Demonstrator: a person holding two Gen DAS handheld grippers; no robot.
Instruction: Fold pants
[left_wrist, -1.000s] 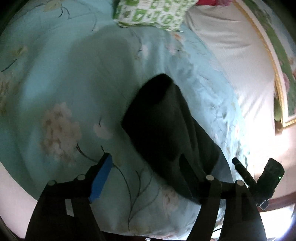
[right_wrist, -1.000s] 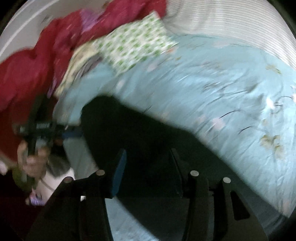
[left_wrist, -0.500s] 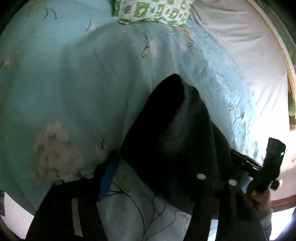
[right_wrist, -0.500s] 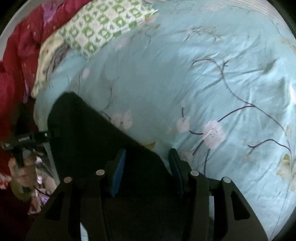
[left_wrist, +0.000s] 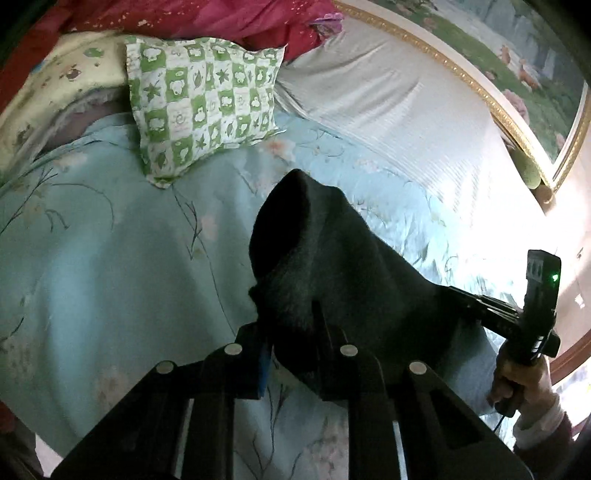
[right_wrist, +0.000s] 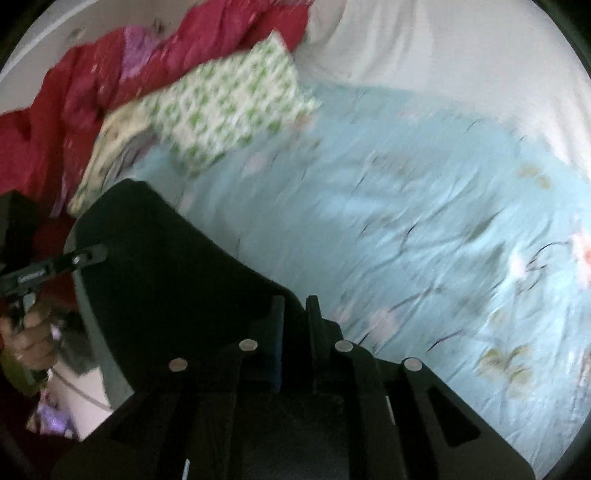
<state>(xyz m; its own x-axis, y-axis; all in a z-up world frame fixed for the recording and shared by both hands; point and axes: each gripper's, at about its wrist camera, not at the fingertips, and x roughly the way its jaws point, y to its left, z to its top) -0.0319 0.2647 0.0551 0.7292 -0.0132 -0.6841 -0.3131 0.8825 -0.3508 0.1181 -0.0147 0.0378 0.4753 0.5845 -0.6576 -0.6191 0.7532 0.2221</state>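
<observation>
Left gripper (left_wrist: 291, 328) is closing on the pants (left_wrist: 332, 258) edge; right gripper (right_wrist: 293, 314) is clamped on the other edge. Pants are draping beyond both fingers over the bed (left_wrist: 110, 258). Advise lifting both evenly, keeping cloth taut.

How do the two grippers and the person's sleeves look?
Both grippers are black, with round silver pins on the finger linkages and a blue pad on one finger. The left gripper shows this close up. The right gripper has a green light on its body. A light cuff shows at the right wrist.
</observation>
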